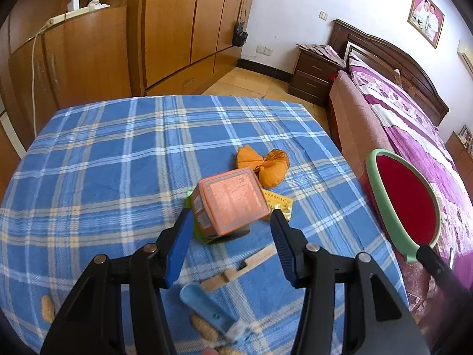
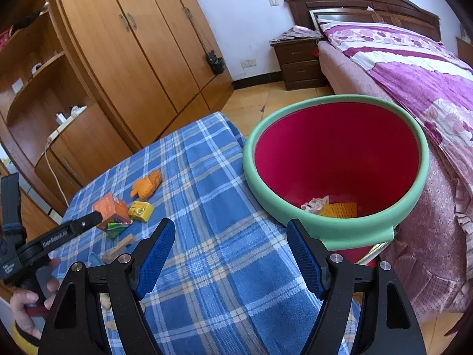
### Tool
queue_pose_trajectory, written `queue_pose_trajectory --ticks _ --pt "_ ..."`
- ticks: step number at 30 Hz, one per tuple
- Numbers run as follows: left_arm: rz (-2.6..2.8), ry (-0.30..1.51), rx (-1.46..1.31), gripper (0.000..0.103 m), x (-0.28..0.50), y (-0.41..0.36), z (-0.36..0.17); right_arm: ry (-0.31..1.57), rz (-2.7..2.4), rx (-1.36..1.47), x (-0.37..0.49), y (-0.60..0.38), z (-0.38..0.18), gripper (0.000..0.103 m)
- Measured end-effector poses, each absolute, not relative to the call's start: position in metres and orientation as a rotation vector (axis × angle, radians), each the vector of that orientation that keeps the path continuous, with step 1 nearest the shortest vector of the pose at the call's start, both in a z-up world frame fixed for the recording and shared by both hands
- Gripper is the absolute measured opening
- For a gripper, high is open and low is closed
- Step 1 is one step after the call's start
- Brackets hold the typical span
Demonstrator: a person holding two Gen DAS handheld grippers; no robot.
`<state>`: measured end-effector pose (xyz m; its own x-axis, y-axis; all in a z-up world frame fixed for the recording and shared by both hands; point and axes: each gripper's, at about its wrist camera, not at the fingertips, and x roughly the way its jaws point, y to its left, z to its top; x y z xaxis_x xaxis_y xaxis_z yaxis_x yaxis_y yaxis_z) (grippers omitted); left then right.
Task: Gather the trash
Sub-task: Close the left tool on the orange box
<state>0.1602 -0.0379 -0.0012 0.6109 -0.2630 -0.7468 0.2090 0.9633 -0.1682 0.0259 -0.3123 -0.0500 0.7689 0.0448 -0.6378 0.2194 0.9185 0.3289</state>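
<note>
An orange carton box (image 1: 229,204) stands on the blue plaid cloth (image 1: 103,153), between the fingertips of my open left gripper (image 1: 229,219); whether the pads touch it I cannot tell. An orange wrapper (image 1: 263,164) and a yellow packet (image 1: 279,202) lie just beyond it. In the right wrist view the box (image 2: 111,208), the yellow packet (image 2: 141,210) and the orange wrapper (image 2: 147,184) lie at the left. My right gripper (image 2: 230,251) is open and empty, its right finger by the rim of the red bin with a green rim (image 2: 337,165), which holds some trash.
A wooden clip (image 1: 236,270), a blue plastic piece (image 1: 207,307) and peanuts (image 1: 47,307) lie on the cloth near me. The bin (image 1: 405,204) stands at the table's right edge. A bed (image 2: 414,74), a nightstand (image 1: 313,74) and wardrobes (image 1: 177,29) surround the table.
</note>
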Motion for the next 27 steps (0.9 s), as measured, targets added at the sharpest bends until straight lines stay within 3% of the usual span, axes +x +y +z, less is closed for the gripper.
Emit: queue_pose_trajectory --ticks 22,25,27 --pt "-0.259 0.968 -0.165 0.058 0.199 -0.052 -0.034 0.725 -0.081 0.429 0.029 -0.318 -0.064 0.079" --pt "-0.276 0.968 -0.196 0.047 0.199 -0.051 -0.037 0.723 -0.081 0.441 0.028 -0.322 -0.065 0.079" --pt "-0.271 0.958 -0.191 0.047 0.198 -0.052 -0.036 0.72 -0.086 0.45 0.028 -0.324 -0.065 0.079"
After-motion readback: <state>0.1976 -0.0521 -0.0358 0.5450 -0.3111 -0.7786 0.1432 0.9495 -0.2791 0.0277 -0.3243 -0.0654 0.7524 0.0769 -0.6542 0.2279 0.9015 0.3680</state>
